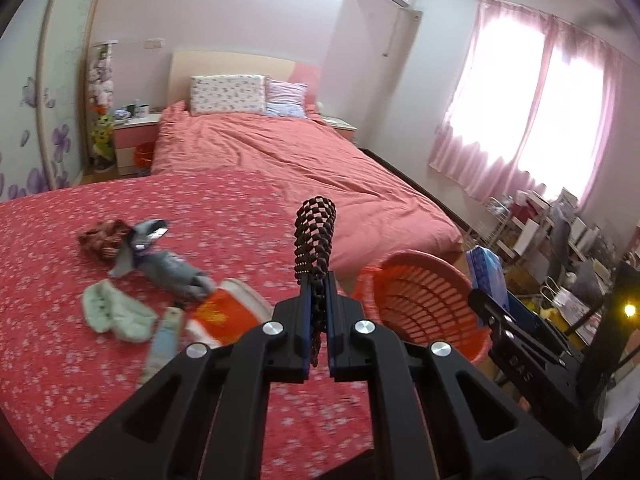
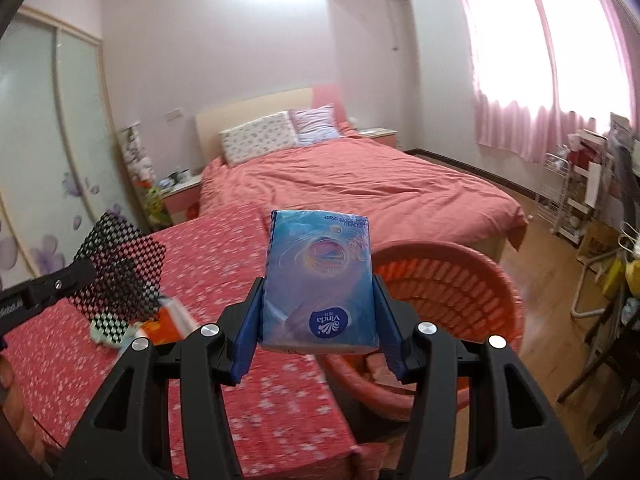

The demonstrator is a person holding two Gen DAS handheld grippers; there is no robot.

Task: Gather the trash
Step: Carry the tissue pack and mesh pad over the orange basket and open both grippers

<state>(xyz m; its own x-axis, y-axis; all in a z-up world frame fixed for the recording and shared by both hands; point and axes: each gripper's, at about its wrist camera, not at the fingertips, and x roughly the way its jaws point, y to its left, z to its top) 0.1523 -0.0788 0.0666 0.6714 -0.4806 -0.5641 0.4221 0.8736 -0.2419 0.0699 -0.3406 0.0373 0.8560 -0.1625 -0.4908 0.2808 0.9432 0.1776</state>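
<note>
now the right gripper (image 2: 318, 320) is clamped across the soft, light tissue pack (image 2: 320, 276) beside the orange basket (image 2: 472, 280), while the left gripper (image 1: 318, 320) pinches limp checkered mesh (image 1: 314, 236) left of it.

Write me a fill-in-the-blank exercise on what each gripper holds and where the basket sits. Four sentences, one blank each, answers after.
1. The right gripper is shut on a blue pack of ______.
2. The left gripper pinches a piece of black ______ mesh.
3. The orange basket sits just off the ______ edge of the red floral cover.
4. On the cover, the pale green socks lie ______ the basket.

Missing words: tissues; checkered; right; outside
</note>
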